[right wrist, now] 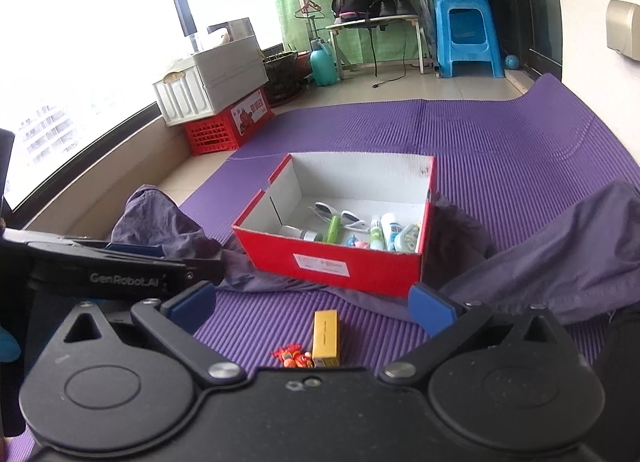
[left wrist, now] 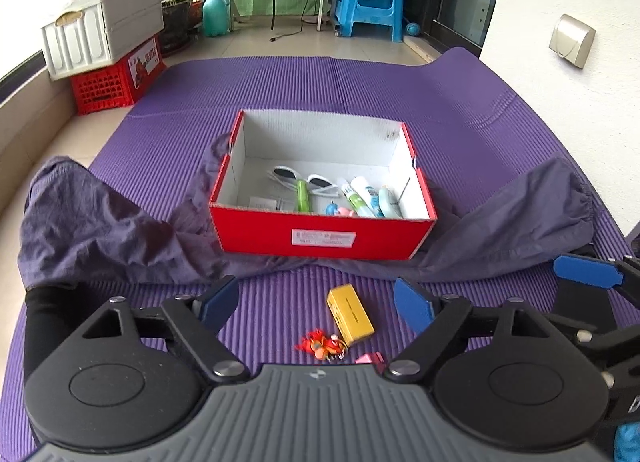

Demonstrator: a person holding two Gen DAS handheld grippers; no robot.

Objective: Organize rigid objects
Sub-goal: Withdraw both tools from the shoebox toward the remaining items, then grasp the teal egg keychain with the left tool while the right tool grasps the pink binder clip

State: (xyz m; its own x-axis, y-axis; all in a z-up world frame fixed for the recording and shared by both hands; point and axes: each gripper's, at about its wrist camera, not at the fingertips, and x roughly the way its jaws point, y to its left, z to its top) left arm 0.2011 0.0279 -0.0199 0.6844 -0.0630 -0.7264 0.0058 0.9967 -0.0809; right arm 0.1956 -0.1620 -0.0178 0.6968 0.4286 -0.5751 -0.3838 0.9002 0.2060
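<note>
red shoebox (left wrist: 323,232) sits central as the collecting bin, so the yellow box (left wrist: 351,315) just before it lies between the left gripper (left wrist: 316,302)'s released jaws, right gripper (right wrist: 312,308) likewise released, empty.

Pink item (left wrist: 370,359) half hidden below
</note>
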